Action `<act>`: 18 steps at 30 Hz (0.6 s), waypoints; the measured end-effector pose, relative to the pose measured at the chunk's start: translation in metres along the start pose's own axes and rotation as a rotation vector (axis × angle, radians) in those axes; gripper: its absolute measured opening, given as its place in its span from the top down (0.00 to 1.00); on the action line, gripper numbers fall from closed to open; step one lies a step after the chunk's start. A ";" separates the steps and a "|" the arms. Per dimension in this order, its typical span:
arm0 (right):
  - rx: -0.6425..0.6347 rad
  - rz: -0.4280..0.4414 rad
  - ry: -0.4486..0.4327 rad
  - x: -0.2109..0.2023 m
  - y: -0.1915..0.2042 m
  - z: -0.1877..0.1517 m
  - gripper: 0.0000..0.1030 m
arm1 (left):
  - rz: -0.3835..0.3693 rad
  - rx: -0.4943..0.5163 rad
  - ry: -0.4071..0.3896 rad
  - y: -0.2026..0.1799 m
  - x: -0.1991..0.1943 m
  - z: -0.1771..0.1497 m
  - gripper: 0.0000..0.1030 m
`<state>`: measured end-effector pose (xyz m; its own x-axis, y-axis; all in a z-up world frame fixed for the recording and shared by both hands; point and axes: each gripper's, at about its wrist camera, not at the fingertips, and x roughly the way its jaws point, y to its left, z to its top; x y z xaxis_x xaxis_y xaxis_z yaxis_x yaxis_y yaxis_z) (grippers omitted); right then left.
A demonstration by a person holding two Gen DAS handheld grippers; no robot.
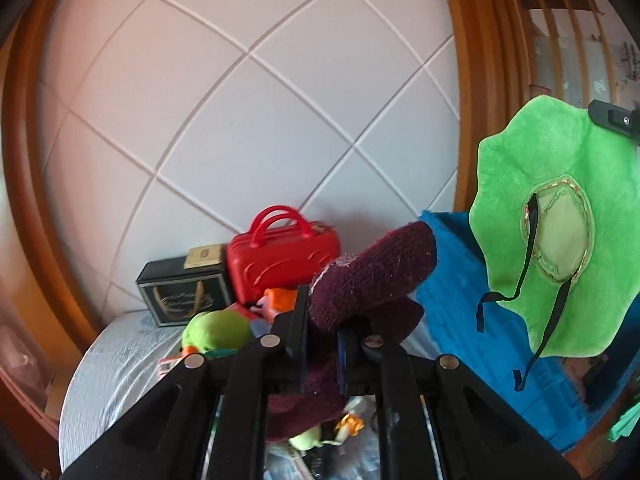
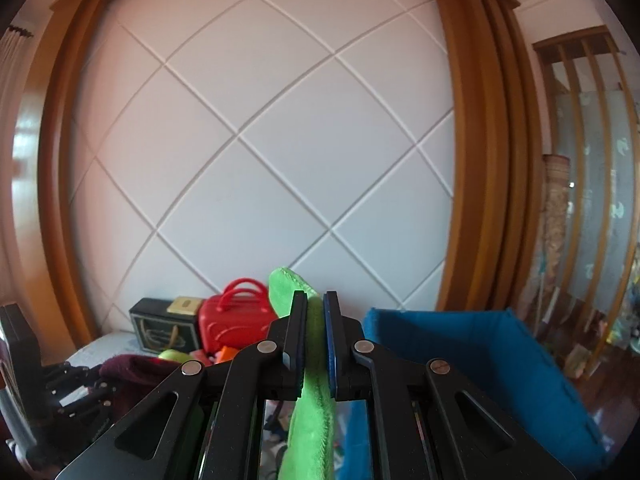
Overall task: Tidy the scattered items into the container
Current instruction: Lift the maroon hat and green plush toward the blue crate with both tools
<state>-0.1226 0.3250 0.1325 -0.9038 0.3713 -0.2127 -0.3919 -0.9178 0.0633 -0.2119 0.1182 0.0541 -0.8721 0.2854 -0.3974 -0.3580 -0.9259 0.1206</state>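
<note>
My left gripper (image 1: 322, 316) is shut on a dark maroon knitted item (image 1: 372, 276), held up above the bed; it also shows in the right wrist view (image 2: 132, 366) at lower left. My right gripper (image 2: 316, 312) is shut on a bright green plush hat (image 2: 312, 408). In the left wrist view the hat (image 1: 548, 216) hangs at the right with black straps, in front of the blue fabric container (image 1: 460, 300). The container (image 2: 460, 344) stands open to the right of my right gripper.
A red toy suitcase (image 1: 280, 260) and a black box (image 1: 180, 292) stand against the quilted white wall. A green plush toy (image 1: 216, 332) and small loose items lie on the pale bed sheet (image 1: 116, 372). Wooden frame and shelving are at the right.
</note>
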 end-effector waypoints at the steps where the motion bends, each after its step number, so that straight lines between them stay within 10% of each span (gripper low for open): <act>1: 0.007 -0.023 -0.007 -0.006 -0.017 0.005 0.92 | -0.025 0.008 -0.012 -0.019 -0.001 0.010 0.90; 10: 0.000 -0.138 -0.026 -0.050 -0.165 0.010 0.92 | -0.125 0.046 -0.106 -0.194 -0.022 0.061 0.90; 18: 0.008 -0.086 0.126 -0.021 -0.264 -0.054 0.92 | -0.147 0.088 0.074 -0.309 0.032 0.021 0.90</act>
<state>0.0092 0.5524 0.0673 -0.8381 0.4275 -0.3388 -0.4691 -0.8819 0.0475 -0.1361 0.4182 0.0236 -0.7827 0.3936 -0.4821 -0.5101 -0.8495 0.1345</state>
